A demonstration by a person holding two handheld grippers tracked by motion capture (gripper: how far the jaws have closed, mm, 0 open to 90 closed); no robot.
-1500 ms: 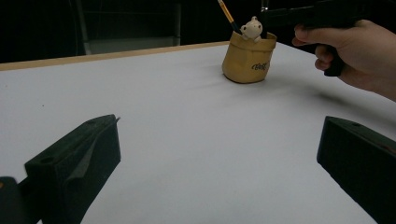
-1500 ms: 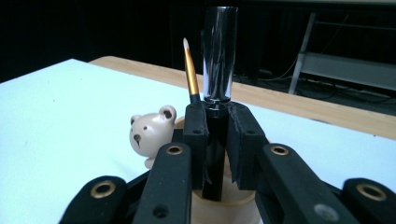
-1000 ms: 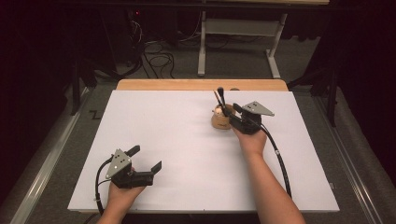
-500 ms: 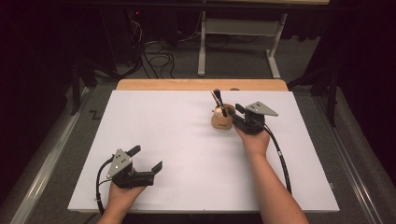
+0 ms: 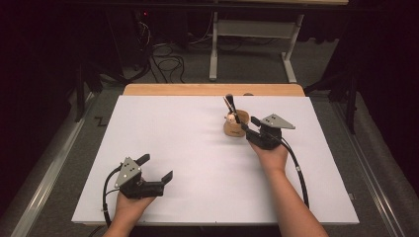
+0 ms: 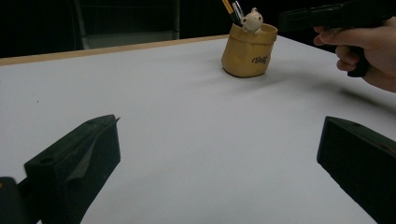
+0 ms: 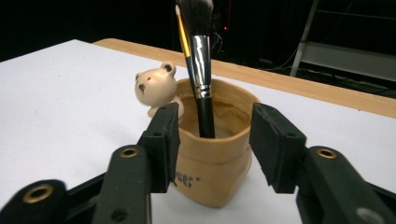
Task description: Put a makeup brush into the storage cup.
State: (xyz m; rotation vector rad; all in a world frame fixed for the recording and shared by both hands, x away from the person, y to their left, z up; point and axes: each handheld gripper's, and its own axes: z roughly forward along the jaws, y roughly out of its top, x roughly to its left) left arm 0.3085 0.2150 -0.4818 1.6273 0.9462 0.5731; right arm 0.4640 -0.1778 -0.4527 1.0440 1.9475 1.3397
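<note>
High view: we look from above the near edge, forward and down over the whole white table.
Left gripper view: we sit low at the near left, facing far and right across the tabletop, well away from the tan cup.
Right gripper view: we look level, very near the cup.
Shared: all three take in the cup and its brushes.

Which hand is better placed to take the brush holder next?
Right. The right gripper already has its open jaws on both sides of the holder. The left gripper is far off, near the table's front edge.
</note>
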